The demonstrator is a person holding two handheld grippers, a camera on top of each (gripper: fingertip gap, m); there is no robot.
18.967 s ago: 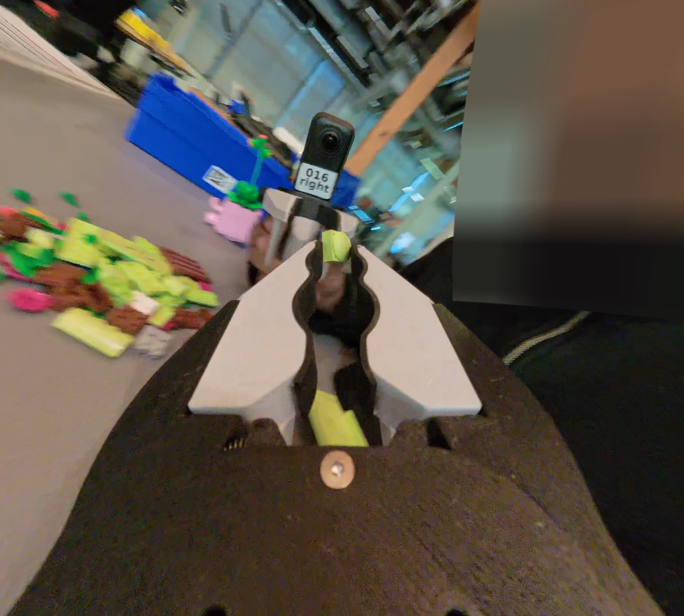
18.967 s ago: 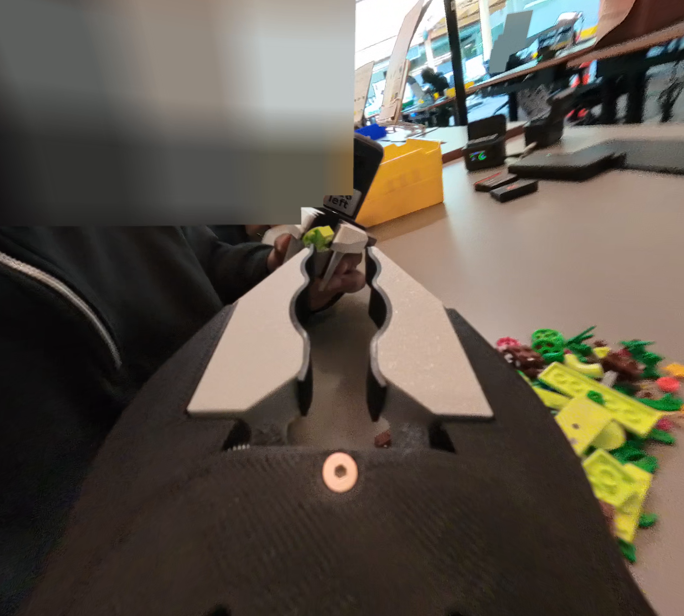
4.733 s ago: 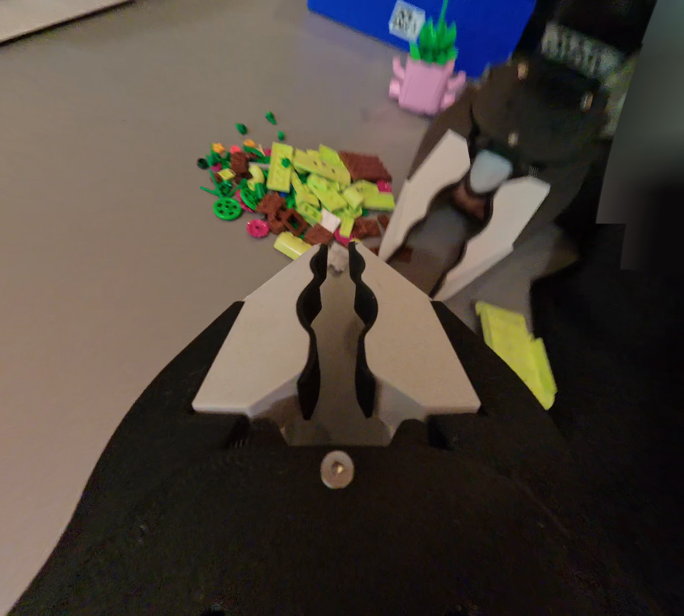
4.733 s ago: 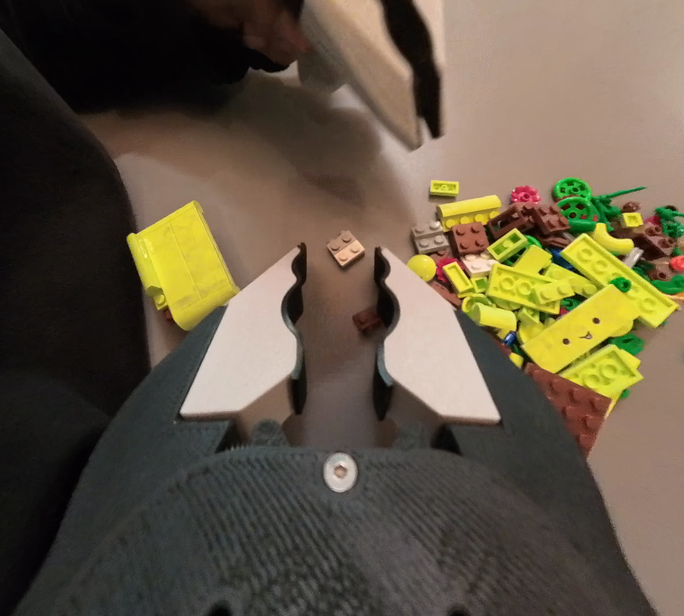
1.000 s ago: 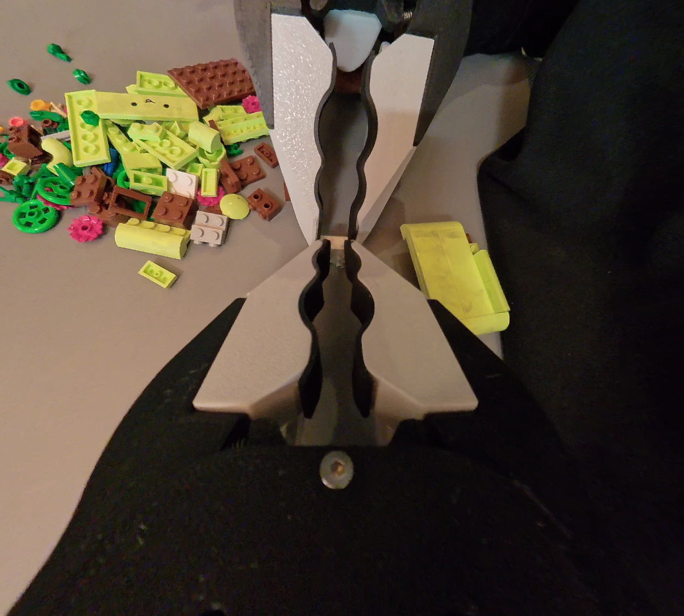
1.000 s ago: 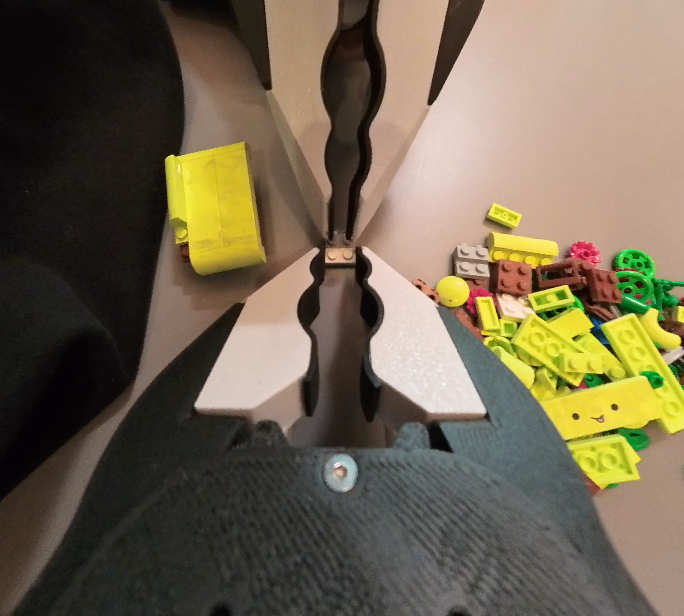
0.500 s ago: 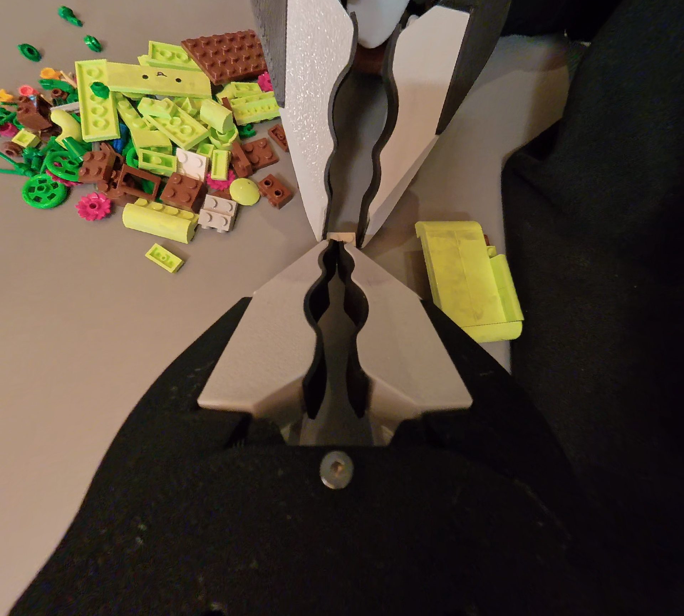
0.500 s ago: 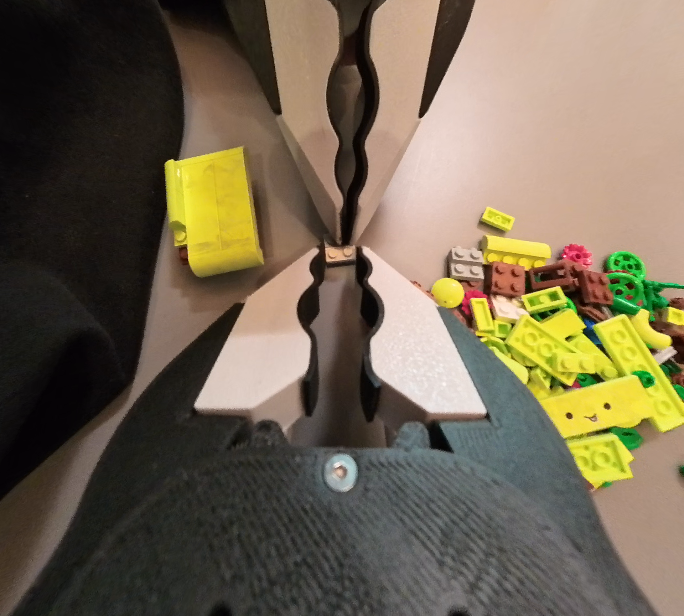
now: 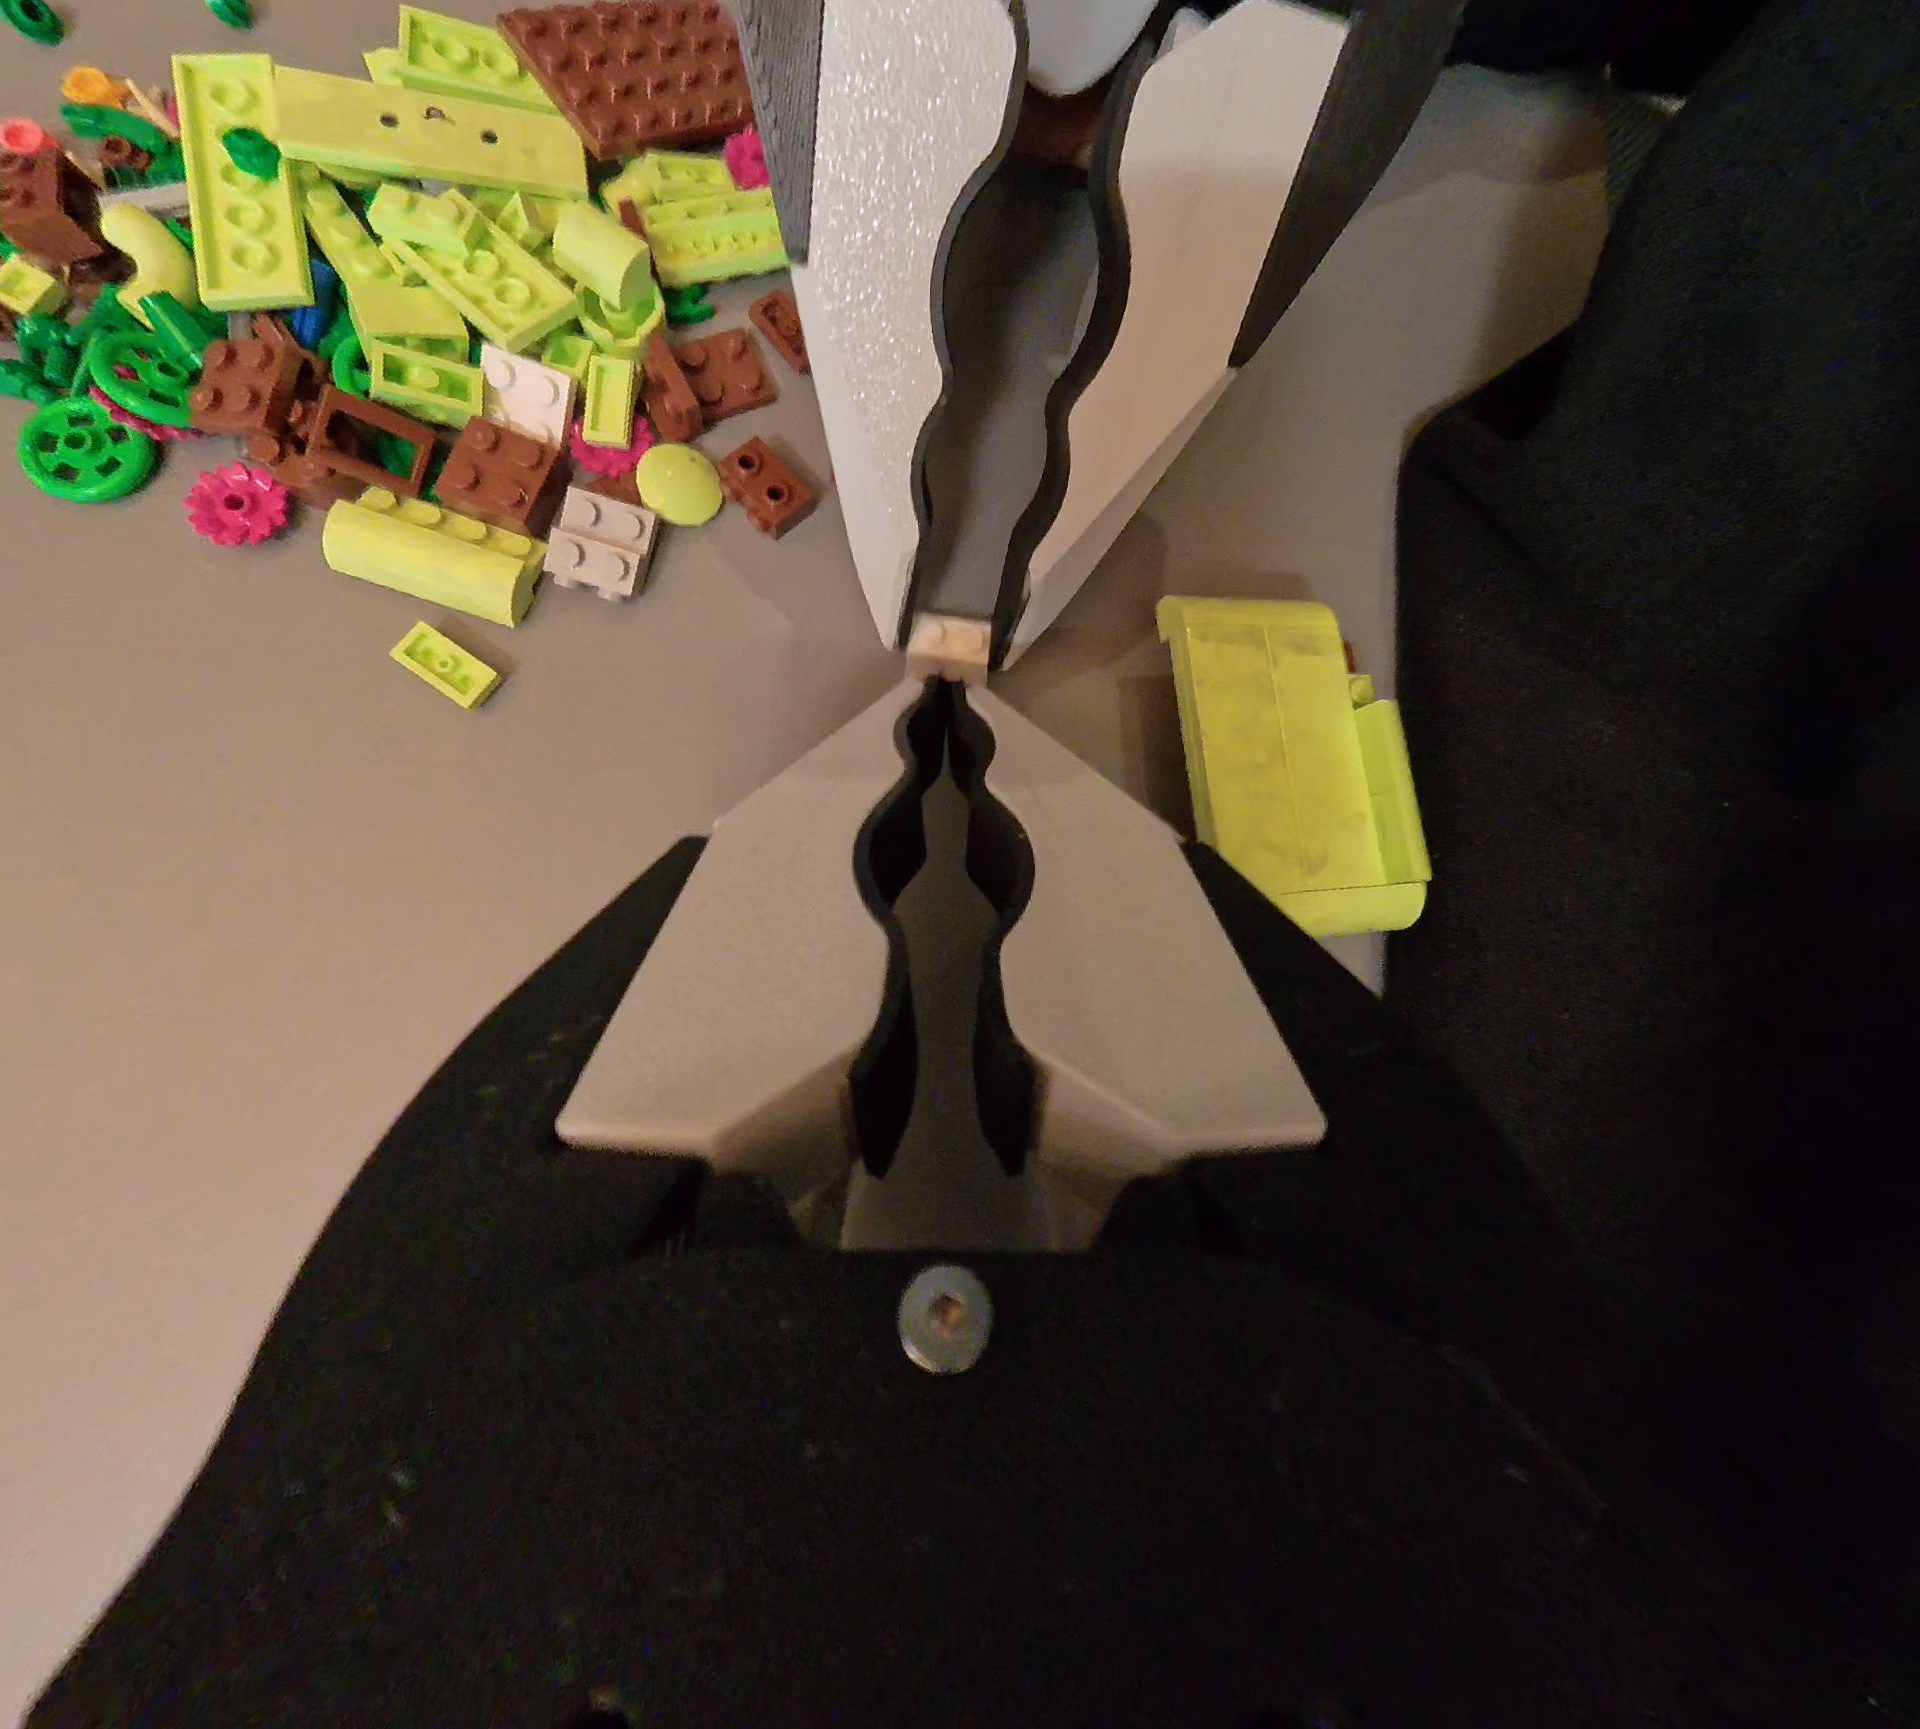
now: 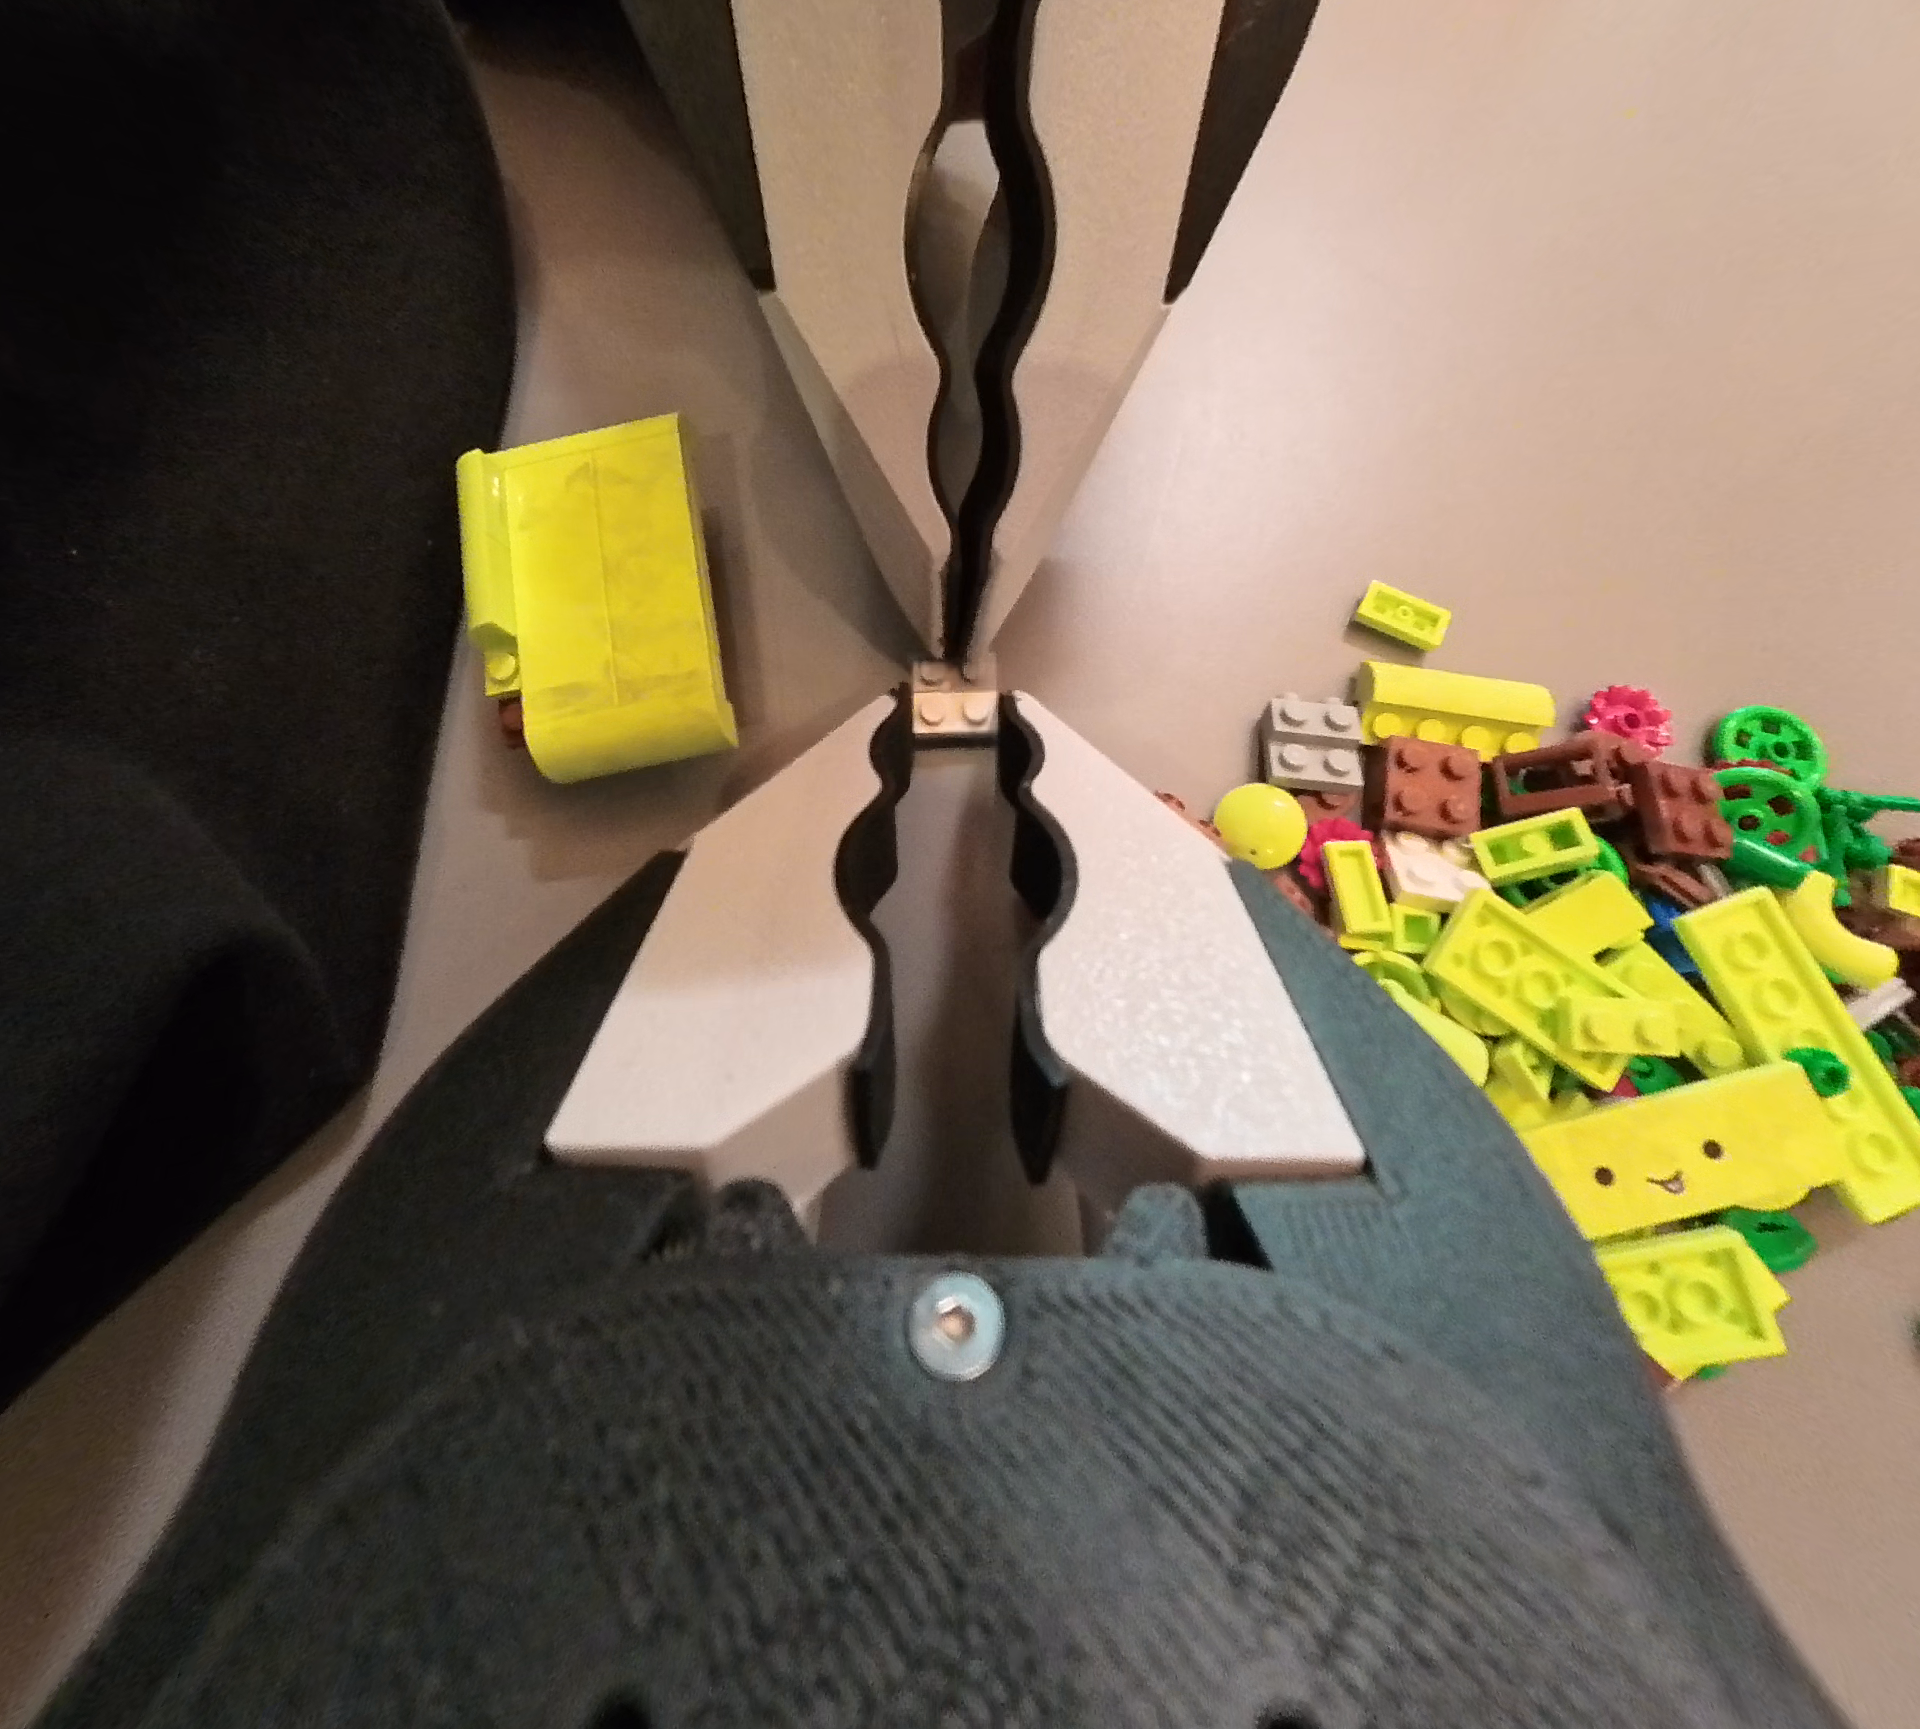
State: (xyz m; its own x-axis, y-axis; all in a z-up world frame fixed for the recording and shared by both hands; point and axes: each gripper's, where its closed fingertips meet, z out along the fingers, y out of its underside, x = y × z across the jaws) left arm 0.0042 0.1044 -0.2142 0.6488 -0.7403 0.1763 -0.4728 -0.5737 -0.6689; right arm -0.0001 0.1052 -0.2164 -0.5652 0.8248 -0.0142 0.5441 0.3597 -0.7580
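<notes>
Tan studded plate point(image 10: 951, 709) pinched by right gripper point(image 10: 951, 711); left gripper point(image 9: 945, 690) tips closed against its edge.

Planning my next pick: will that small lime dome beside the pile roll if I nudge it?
Probably. The lime dome looks round and smooth, so it may slip from the tongs or roll. Brown bricks on one side might stop it; towards the bare table nothing would.

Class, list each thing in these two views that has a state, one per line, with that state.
Right tool: shut on the tan plate.
Left tool: closed, tips at the plate's edge.
Tan plate: gripped, studs up.
Lime block: lying alone on the table.
Brick pile: loose, jumbled.
</notes>
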